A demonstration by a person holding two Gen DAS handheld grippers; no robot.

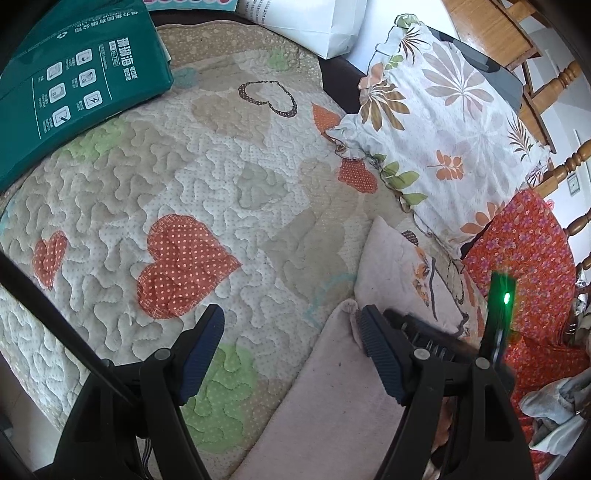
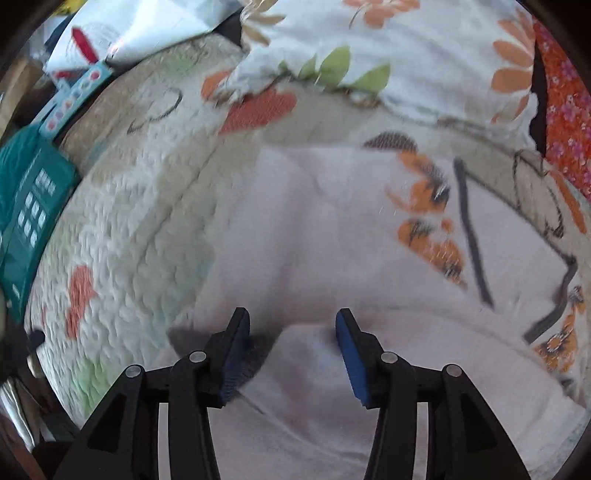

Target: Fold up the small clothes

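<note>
A small pale pink garment with an orange and black print lies on the quilted heart-pattern cover. My left gripper is open and empty just above the cover, its right finger at the garment's left edge. In the right wrist view the garment fills the middle, partly folded over itself. My right gripper is open, its fingers straddling a raised fold of the pink cloth. This view is motion-blurred. The other gripper's black body with a green light shows in the left wrist view.
A green paper box sits at the cover's far left. A white bag lies beyond it. A leaf-print pillow and a red floral cloth lie on the right, with wooden chair rails behind.
</note>
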